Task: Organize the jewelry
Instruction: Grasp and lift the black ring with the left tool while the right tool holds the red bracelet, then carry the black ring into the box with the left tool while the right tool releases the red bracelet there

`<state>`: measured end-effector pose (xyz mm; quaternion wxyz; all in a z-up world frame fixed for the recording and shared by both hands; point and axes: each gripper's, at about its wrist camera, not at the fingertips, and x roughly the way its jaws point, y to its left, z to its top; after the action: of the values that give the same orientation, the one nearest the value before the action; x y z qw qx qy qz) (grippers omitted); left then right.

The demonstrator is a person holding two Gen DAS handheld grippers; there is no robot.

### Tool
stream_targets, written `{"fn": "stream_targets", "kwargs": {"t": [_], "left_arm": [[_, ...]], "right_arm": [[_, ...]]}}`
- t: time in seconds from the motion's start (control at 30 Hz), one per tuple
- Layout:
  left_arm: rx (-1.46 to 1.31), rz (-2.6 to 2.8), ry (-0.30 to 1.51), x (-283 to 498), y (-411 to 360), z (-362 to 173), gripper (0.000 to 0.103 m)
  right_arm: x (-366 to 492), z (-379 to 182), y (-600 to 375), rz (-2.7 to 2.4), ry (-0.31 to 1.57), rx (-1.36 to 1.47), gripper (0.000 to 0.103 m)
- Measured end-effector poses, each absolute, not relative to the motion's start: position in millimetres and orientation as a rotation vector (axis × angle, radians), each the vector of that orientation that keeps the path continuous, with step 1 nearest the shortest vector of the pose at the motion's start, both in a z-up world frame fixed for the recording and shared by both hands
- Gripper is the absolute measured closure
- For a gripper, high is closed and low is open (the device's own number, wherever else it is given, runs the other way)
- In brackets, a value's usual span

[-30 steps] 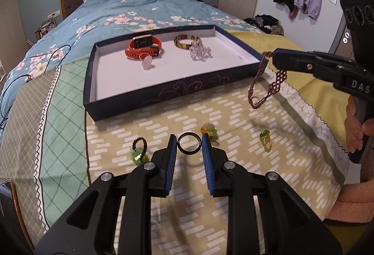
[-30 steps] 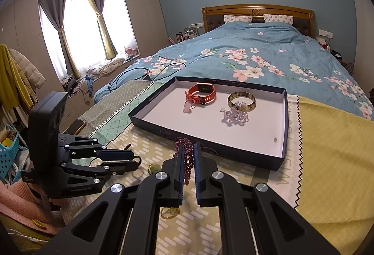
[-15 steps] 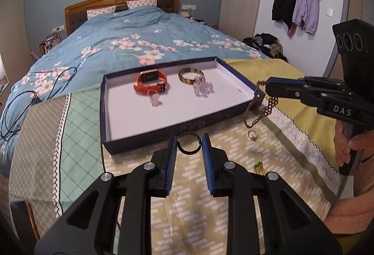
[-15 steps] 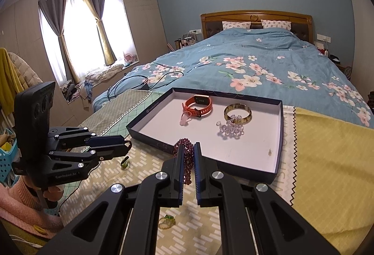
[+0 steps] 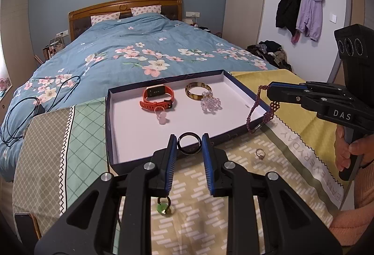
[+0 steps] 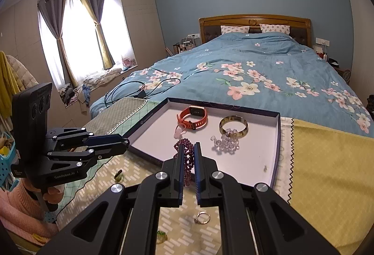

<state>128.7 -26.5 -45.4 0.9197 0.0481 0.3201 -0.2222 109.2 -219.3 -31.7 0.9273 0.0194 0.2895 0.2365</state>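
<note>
Both grippers rise and close in on the tray since the earlier frames; in the left wrist view the tray (image 5: 112, 128) slides from upper centre down to mid frame, and loose pieces on the yellow patterned cloth (image 5: 233, 208) drop toward the bottom edge.

Left gripper (image 5: 189, 149) narrowly parted, pads clamped on a black ring (image 5: 189, 144) held upright at centre frame, over the tray's near wall; right gripper (image 6: 187, 159) almost fully closed, pinching a purple beaded bracelet (image 6: 185, 156) that dangles below the tips, at right of the left wrist view just outside the tray's right wall.

Tray already holds an orange watch (image 5: 157, 98), a tortoiseshell bangle (image 5: 198, 90), a clear crystal bracelet (image 5: 210, 103) and a small pink charm (image 5: 161, 115), all in its far half; near half bare. On the cloth: a gold ring (image 5: 260, 154) at right of centre, a green ring (image 5: 163, 207) at bottom centre between the left fingers.

Risks, judged: hanging bracelet loop may catch the tray's right wall on the way in and drag or tip it; ring gripped only at its rim, so a slight slip drops it onto the cloth short of the wall, where it may roll; release near the far cluster may tangle beads with the crystals; both tools converge on one tray, collision possible.
</note>
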Motion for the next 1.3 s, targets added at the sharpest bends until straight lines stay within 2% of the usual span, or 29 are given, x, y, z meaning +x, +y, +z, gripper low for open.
{"fn": "stream_targets", "kwargs": {"t": [1.3], "left_arm": [[0.117, -0.409, 0.695, 194.8, -37.2, -59.1, 0.081]], "right_arm": [[184.1, -49.1, -221.0, 0.468, 0.672, 0.104, 0.097]]}}
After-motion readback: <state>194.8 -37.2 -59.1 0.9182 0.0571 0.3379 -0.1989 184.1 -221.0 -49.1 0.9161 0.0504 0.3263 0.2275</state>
